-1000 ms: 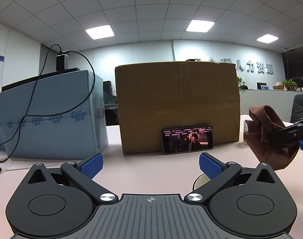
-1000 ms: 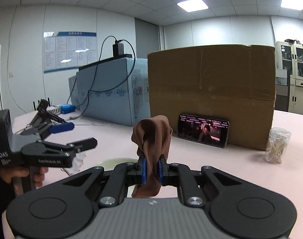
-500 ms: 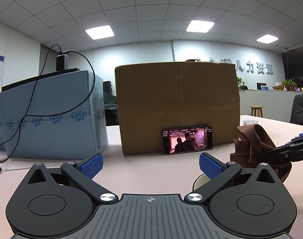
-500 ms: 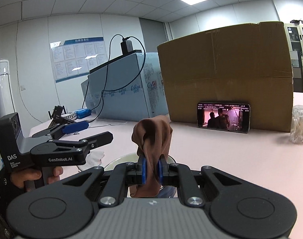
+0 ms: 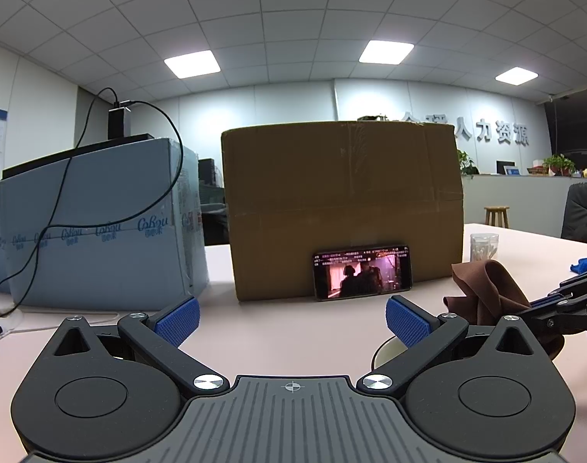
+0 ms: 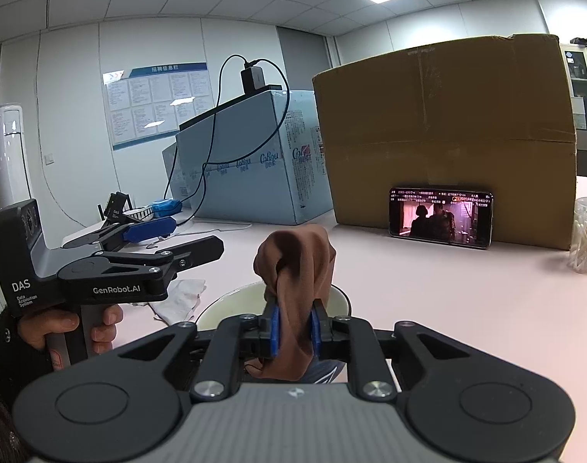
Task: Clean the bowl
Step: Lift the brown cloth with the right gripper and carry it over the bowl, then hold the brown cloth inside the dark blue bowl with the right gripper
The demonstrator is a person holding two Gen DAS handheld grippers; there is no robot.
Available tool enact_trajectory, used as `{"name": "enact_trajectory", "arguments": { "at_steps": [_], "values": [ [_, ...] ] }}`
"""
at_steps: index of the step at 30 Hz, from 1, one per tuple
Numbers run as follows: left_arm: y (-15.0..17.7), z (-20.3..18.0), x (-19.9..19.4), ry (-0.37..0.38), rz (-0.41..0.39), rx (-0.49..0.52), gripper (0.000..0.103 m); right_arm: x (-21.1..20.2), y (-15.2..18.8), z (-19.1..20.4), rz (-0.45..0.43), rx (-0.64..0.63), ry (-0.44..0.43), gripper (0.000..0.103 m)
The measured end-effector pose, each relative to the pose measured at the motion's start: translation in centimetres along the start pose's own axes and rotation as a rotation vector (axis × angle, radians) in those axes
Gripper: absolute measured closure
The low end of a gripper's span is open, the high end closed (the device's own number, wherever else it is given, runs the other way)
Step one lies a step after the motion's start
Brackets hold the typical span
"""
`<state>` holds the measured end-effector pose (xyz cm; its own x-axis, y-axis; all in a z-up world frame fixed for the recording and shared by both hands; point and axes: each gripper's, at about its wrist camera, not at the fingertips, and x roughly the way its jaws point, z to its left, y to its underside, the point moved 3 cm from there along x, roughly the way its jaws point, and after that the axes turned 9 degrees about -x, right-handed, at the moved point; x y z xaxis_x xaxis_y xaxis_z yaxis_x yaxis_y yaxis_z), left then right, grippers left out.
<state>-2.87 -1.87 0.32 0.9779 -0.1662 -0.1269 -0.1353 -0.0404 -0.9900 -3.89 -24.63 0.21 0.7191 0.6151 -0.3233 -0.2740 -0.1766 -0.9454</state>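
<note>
A white bowl (image 6: pixel 341 298) sits on the pink table just under my right gripper (image 6: pixel 293 328); its rim also shows behind the right finger of my left gripper (image 5: pixel 386 347). The right gripper's jaws are opening, and a bunched brown cloth (image 6: pixel 297 258) still fills the gap and touches both blue pads, hanging over the bowl. In the left wrist view the brown cloth (image 5: pixel 486 289) and the right gripper (image 5: pixel 540 306) come in from the right. My left gripper (image 5: pixel 291 316) stands open with nothing between its fingers, left of the bowl (image 6: pixel 195 237), held by a hand (image 6: pixel 62 324).
A cardboard box (image 5: pixel 339 200) stands at the back with a phone (image 5: pixel 363 272) playing video against it. A blue carton (image 5: pixel 100 227) with a cable stands at the left. A jar of cotton swabs (image 6: pixel 586 239) is at the right, and a crumpled white tissue (image 6: pixel 177 301) lies beside the bowl.
My right gripper has sunk with the brown cloth toward the bowl, and its pads stand slightly wider apart. The left gripper has not moved.
</note>
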Motion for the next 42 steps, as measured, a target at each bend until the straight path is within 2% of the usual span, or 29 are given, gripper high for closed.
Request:
{"name": "enact_trajectory", "arguments": {
  "at_steps": [4, 8, 19, 42],
  "values": [
    [0.0, 0.1, 0.0, 0.0, 0.0, -0.001, 0.0, 0.0, 0.0, 0.1, -0.002, -0.003, -0.001, 0.073],
    [0.0, 0.1, -0.1, 0.001, 0.001, -0.002, 0.0, -0.1, 0.0, 0.2, -0.012, -0.006, -0.003, 0.06],
    [0.0, 0.3, -0.1, 0.001, 0.002, -0.003, 0.0, -0.7, 0.2, 0.1, -0.026, -0.01, 0.0, 0.047],
    [0.0, 0.2, -0.2, -0.007, 0.0, -0.005, 0.0, -0.8, 0.3, 0.4, -0.026, -0.028, -0.017, 0.042]
  ]
}}
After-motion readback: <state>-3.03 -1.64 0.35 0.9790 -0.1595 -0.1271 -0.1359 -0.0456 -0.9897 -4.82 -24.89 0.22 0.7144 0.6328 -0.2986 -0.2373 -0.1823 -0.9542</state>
